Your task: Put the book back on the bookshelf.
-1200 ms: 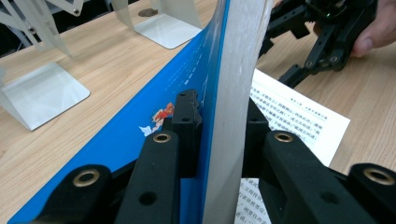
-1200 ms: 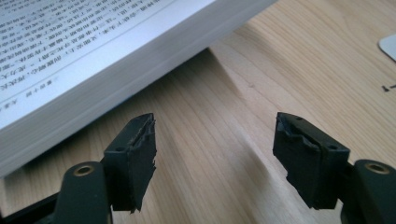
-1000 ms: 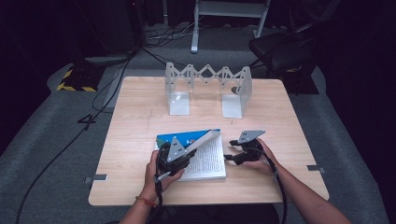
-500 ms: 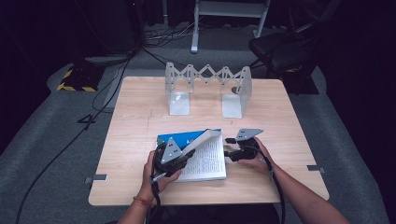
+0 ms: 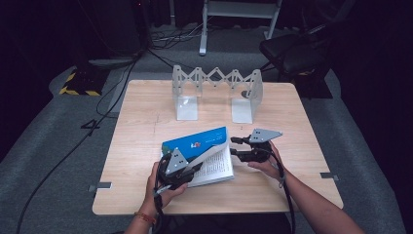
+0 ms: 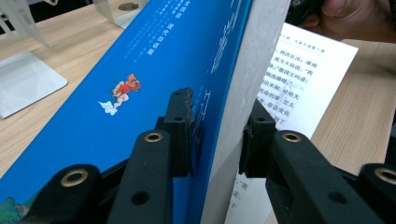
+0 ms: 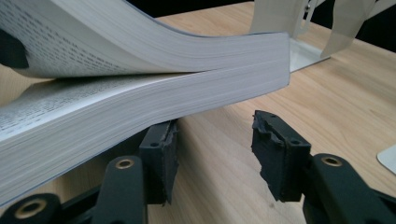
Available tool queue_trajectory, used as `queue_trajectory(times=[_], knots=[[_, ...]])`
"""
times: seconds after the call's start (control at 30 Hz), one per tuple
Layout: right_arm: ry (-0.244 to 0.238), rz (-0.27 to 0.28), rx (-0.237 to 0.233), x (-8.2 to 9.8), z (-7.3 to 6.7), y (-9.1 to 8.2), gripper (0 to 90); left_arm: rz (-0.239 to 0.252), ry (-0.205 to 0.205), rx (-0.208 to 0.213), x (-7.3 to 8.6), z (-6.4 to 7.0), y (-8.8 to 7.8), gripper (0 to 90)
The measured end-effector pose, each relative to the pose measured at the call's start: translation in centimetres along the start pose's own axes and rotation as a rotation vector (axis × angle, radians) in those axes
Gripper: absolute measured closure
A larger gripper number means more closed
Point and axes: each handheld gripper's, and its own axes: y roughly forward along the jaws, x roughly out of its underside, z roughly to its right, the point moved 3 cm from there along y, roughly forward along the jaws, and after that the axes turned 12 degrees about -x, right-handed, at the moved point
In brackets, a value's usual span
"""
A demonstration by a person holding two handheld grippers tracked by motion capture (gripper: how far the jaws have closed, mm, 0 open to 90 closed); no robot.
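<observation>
At the near edge of the table (image 5: 146, 195), at about six o'clock, the person's forearms came in with a gripper in each hand. The left gripper (image 5: 187, 171) was clamped on the front section of the book (image 5: 214, 163): one jaw lay on the blue cover (image 6: 140, 70), the other behind the block of pages, and that section stood lifted off the rest. Its jaws had just been easing open a little, with the pages between them.

At three o'clock of the book, the right gripper (image 5: 234, 146) pointed at the fore-edge. Its jaws had just been closing and stood at a middling gap. In the right gripper view one jaw sat just beside the lower stack of pages (image 7: 116, 121); the other was out over bare wood, nothing pinched between them.

The book lay open at the table's centre, a little toward the near side.

In my judgement, the main risk was the left grip loosening further: the raised pages could slip out and fall shut. The right jaws could also snag a page edge and crease it, or push the book sideways.

At twelve o'clock stood a folding metal book rack (image 5: 216, 92), its bays holding nothing that I could see.
</observation>
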Motion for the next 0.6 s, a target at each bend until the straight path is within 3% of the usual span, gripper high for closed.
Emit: queue_trajectory(times=[0.03,0.1,0.23,0.27,0.4,0.47,0.6], knots=[[0.0,0.0,0.0,0.0,0.0,0.0,50.6,0.0,0.0,0.0,0.0,0.0,0.0,69.0],[0.015,0.016,0.022,-0.5,0.0,0.2,51.6,-0.005,0.012,-0.038,-0.2,0.2,-0.1,68.8],[0.021,0.055,0.042,-1.7,-0.1,0.5,55.2,0.054,-0.02,-0.038,-0.3,-0.4,-0.5,70.8],[0.009,0.063,0.041,-2.1,-0.2,0.4,55.5,0.072,-0.039,-0.03,-0.4,-0.5,-0.5,71.3],[-0.009,0.085,0.062,-2.9,-0.2,-0.4,58.4,0.115,-0.048,0.019,-1.3,-0.2,0.1,72.0],[-0.024,0.092,0.08,-2.9,0.1,-1.4,58.4,0.132,-0.038,0.066,-2.0,0.3,0.9,71.9],[-0.018,0.082,0.103,-2.3,0.8,-2.9,58.5,0.13,-0.011,0.099,-3.1,1.4,2.3,70.7]])
